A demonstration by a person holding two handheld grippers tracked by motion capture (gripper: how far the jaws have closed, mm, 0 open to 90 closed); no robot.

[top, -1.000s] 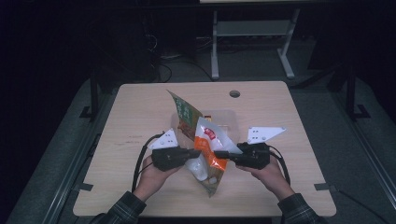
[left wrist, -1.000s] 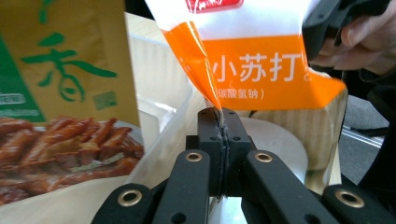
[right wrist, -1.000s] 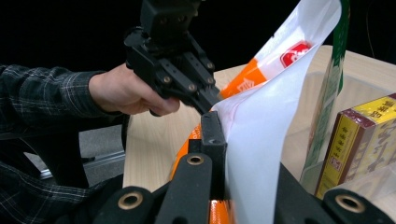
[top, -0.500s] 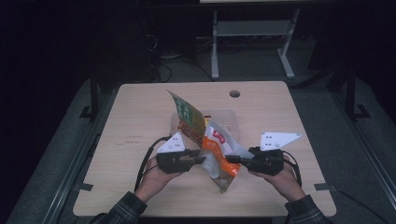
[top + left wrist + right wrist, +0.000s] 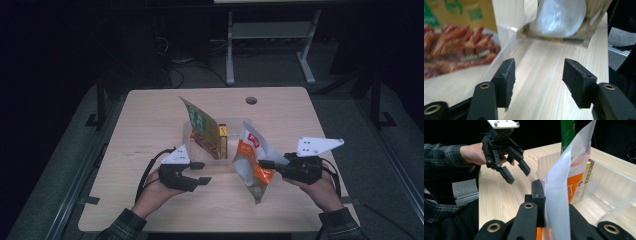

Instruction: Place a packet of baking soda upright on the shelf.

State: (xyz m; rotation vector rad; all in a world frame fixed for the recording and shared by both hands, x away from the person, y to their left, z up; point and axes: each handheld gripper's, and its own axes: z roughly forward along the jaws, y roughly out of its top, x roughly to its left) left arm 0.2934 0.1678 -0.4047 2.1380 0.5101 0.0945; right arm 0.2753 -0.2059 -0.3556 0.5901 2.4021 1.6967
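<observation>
Fingers of the left gripper just spread and let go, nothing between them now, so the orange-and-white pouch hangs over the counter beside the clear bin, clamped by the right gripper alone, handover looks done.

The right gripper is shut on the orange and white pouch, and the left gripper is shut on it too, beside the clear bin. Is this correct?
Not quite. The left gripper is not shut on the orange and white pouch: its fingers have just been opening, with only bare table between them, as the left gripper view shows. The right gripper is shut on the pouch, beside the clear bin.
</observation>
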